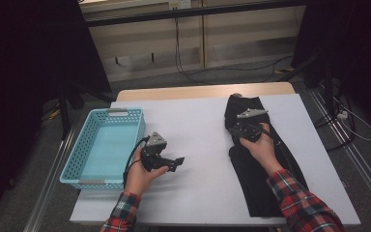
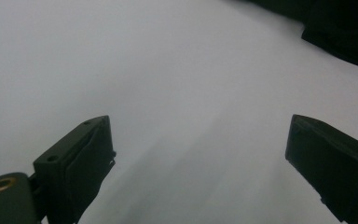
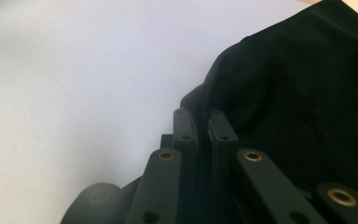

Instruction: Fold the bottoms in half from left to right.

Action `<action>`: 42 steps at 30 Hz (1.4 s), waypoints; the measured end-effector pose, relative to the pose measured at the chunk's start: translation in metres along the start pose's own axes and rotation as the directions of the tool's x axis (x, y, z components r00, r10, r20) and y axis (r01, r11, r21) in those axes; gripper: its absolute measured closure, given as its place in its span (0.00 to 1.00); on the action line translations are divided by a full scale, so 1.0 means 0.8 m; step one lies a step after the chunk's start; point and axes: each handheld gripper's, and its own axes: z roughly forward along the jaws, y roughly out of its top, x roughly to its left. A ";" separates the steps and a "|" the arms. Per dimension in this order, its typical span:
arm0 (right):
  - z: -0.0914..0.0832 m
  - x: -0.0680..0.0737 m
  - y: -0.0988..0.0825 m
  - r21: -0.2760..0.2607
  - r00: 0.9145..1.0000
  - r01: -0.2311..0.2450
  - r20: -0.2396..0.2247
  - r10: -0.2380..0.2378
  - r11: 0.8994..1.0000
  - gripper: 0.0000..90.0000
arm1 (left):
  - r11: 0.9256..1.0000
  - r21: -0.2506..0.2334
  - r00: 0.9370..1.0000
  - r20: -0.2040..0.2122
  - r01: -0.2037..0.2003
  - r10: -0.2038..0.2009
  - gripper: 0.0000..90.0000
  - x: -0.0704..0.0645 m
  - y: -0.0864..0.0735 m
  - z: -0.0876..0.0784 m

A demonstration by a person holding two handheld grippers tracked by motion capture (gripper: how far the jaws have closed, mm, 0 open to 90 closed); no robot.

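Note:
A black garment [image 1: 263, 186] lies in a long strip down the right side of the white table [image 1: 198, 121]. My right gripper [image 1: 236, 128] sits on its upper left part, a hand around it. In the right gripper view the jaws [image 3: 204, 116] stand pressed together on a raised fold at the edge of the black garment [image 3: 298, 84]. My left gripper [image 1: 175, 163] hangs near the table's middle left, pointing right. Its jaws [image 2: 200, 126] are wide apart over bare white table with nothing between them. A corner of the garment [image 2: 340, 32] shows far off.
A light blue plastic basket [image 1: 72, 166] stands at the table's left edge, just left of my left hand. Beyond the table's far wooden edge are a grey floor, cables and wooden panels. Metal rails run along both sides.

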 end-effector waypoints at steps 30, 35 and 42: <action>0.001 0.033 0.003 -0.005 0.994 0.073 -0.084 -0.074 0.997 0.94 | 1.000 -0.004 1.000 0.004 0.016 -0.016 0.08 0.003 0.001 0.003; 0.003 0.041 0.002 -0.006 0.991 0.084 -0.106 -0.084 0.996 0.94 | 1.000 0.000 1.000 0.001 0.020 -0.020 0.08 0.003 0.001 0.003; 0.000 0.042 0.003 -0.009 0.989 0.079 -0.127 -0.079 0.997 0.94 | 1.000 0.003 1.000 0.003 0.023 -0.023 0.08 0.005 0.001 0.003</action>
